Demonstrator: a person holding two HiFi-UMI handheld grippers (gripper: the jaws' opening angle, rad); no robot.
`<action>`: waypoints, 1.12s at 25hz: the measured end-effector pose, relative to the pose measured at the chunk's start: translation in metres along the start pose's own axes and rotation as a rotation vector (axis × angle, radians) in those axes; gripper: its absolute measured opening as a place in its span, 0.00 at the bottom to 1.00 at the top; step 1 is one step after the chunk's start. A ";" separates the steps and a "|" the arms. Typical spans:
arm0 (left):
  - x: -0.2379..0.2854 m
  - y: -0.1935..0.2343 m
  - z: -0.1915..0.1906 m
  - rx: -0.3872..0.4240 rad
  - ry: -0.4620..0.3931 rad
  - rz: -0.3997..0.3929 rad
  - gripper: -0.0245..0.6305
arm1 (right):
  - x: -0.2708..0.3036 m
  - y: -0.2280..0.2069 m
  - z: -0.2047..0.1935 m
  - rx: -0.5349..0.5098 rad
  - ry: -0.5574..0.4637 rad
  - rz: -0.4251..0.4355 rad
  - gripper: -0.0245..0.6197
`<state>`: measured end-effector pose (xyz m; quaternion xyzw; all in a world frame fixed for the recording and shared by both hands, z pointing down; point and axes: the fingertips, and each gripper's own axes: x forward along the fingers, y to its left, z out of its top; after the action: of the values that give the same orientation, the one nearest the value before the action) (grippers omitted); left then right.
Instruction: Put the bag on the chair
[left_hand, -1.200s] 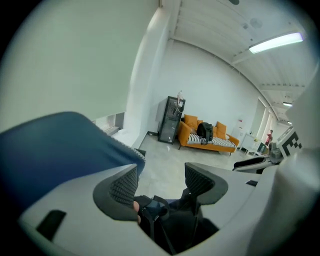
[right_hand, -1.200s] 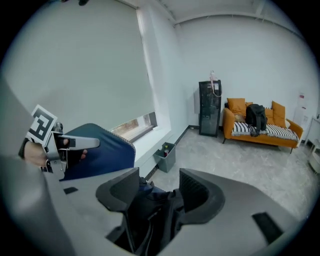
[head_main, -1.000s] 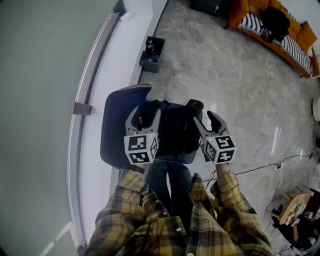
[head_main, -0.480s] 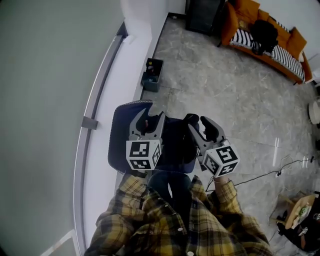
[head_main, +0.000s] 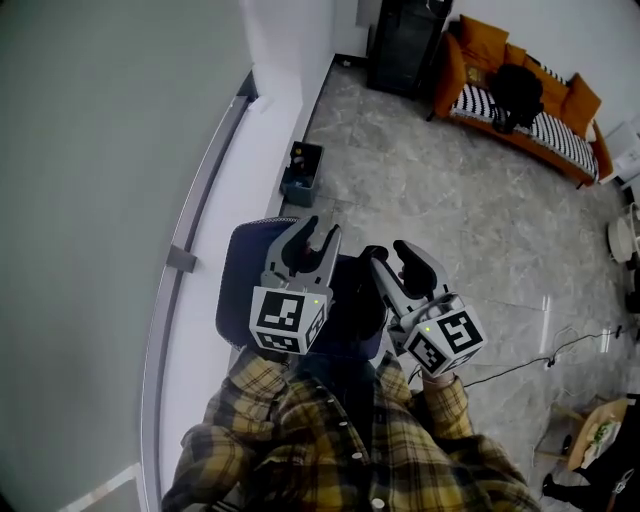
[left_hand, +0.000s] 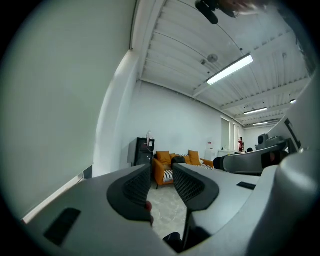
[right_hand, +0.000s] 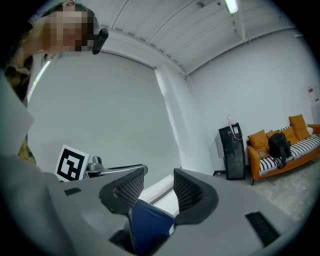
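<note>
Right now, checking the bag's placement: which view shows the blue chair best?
Head view: the blue chair from above, the dark bag on it. The right gripper view catches just a blue corner beyond its jaws; the left gripper view shows none.

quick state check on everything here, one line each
bag: lying on the chair seat, not gripped
chair: upright beside the wall, bag on its seat
left gripper: open, jaws just been closing, nothing between them
right gripper: open, jaws just been closing, nothing between them
black backpack: sitting on the orange sofa
</note>
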<state>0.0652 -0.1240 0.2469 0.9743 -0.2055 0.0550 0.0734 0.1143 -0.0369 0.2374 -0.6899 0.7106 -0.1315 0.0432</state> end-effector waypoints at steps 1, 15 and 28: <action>-0.001 -0.005 0.008 -0.001 -0.012 -0.015 0.26 | -0.003 0.003 0.009 -0.008 -0.014 0.009 0.34; -0.029 -0.037 0.062 -0.028 -0.047 -0.160 0.09 | -0.022 0.042 0.055 -0.023 -0.070 0.108 0.14; -0.053 -0.050 0.050 -0.011 -0.013 -0.260 0.07 | -0.031 0.042 0.033 -0.090 0.025 0.060 0.07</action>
<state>0.0412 -0.0661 0.1841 0.9927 -0.0784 0.0374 0.0841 0.0827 -0.0101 0.1914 -0.6677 0.7367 -0.1066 0.0069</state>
